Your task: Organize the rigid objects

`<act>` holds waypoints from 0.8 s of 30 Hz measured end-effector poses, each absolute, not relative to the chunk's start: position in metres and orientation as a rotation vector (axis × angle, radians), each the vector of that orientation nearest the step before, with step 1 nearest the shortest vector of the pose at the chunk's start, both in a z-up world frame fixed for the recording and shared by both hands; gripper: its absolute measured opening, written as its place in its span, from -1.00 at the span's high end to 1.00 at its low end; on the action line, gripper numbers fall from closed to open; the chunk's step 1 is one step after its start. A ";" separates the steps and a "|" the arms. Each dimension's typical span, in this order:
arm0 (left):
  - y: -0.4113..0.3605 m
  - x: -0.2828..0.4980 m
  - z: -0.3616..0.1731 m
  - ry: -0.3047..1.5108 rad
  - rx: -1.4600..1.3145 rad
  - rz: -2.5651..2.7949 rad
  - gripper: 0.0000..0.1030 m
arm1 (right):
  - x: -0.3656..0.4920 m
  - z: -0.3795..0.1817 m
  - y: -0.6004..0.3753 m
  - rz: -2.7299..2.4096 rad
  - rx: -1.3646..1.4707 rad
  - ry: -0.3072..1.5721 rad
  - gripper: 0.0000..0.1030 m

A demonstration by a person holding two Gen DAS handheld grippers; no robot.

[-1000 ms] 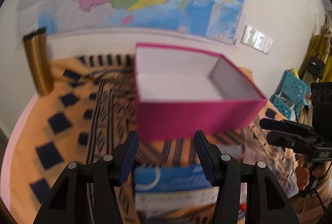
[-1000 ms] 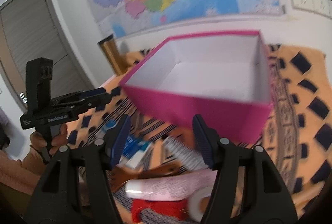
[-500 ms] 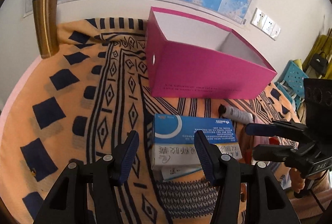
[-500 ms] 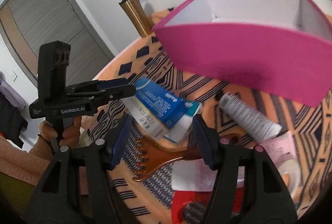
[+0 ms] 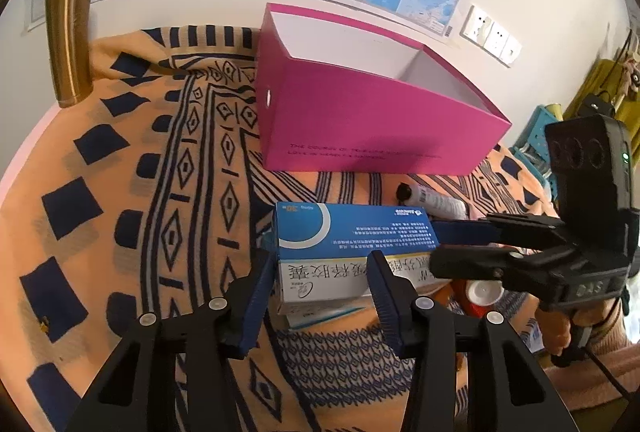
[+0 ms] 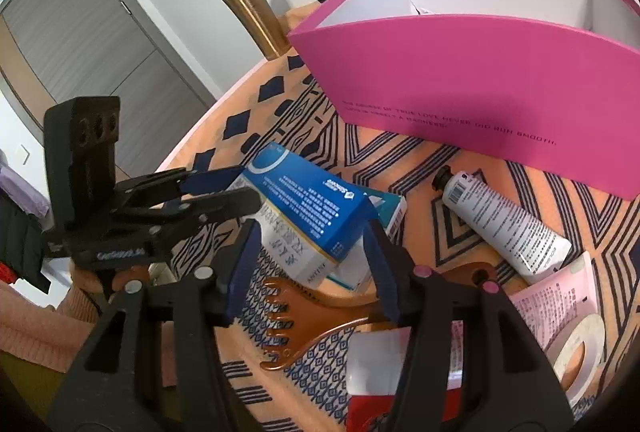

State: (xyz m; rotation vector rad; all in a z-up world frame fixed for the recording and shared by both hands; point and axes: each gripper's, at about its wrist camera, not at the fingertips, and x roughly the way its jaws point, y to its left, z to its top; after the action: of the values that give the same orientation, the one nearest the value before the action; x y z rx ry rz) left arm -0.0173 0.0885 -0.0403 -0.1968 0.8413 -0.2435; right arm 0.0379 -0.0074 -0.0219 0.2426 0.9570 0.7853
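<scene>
A blue and white medicine box point(image 5: 352, 252) lies on the patterned cloth, on top of a teal box point(image 6: 390, 210). My left gripper point(image 5: 320, 274) is open, its fingers on either side of the box's near end. My right gripper point(image 6: 310, 244) is open around the box's other end point(image 6: 312, 216). The open pink box point(image 5: 360, 112) stands empty behind; it also shows in the right wrist view point(image 6: 480, 72). Beside lie a white tube point(image 6: 504, 220), a brown comb point(image 6: 316, 316), a pink sachet point(image 6: 560, 296) and a tape roll point(image 6: 580, 352).
A gold tumbler point(image 5: 70, 40) stands at the table's far left by the wall. A red and white item point(image 6: 380, 372) lies at the near edge. The orange cloth point(image 5: 140, 192) covers the round table. A blue stool point(image 5: 536, 136) stands off to the right.
Both grippers have dropped from above the pink box and closed in on the blue and white box from opposite ends. Both stay open.
</scene>
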 end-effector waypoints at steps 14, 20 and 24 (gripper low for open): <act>0.086 -0.020 -0.038 0.841 -0.213 -0.267 0.08 | 0.045 -0.026 -0.005 0.756 0.228 0.972 0.06; 0.081 -0.020 -0.031 0.824 -0.208 -0.281 0.08 | 0.043 -0.021 -0.008 0.742 0.214 0.955 0.06; 0.080 -0.020 -0.028 0.816 -0.207 -0.281 0.08 | 0.042 -0.017 -0.012 0.740 0.216 0.943 0.06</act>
State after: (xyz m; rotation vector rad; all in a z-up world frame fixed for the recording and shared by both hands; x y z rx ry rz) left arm -0.0198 0.0799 -0.0280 -0.2066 0.8155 -0.2809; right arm 0.0415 -0.0123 -0.0174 0.2155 0.9425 0.7400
